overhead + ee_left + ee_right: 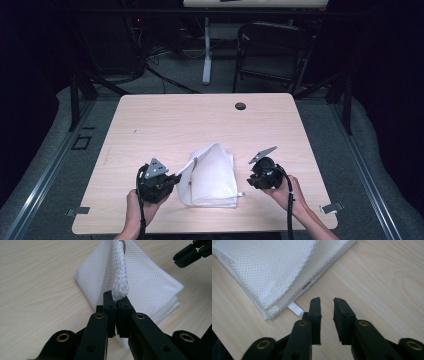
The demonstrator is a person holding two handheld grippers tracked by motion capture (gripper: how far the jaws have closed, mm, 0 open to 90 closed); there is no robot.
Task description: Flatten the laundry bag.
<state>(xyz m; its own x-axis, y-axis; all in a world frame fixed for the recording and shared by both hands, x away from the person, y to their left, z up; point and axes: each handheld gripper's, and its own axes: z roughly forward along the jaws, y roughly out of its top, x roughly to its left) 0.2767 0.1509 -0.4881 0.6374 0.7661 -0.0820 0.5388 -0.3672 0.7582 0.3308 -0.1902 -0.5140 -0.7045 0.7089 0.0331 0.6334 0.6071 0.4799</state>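
Lab, dark curtains (385, 75); floor cables (165, 55)

A light wooden table (150, 125) has a dark round cap (240, 105); a black chair (270, 50) stands behind.

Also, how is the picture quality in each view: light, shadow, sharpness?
High view: the table is evenly lit, the room behind dark, the picture slightly soft. Left gripper view: the white mesh cloth is sharp, its weave clear, no glare. Right gripper view: the right tongs are sharp, the wood bright, with soft shadow under the cloth edge.
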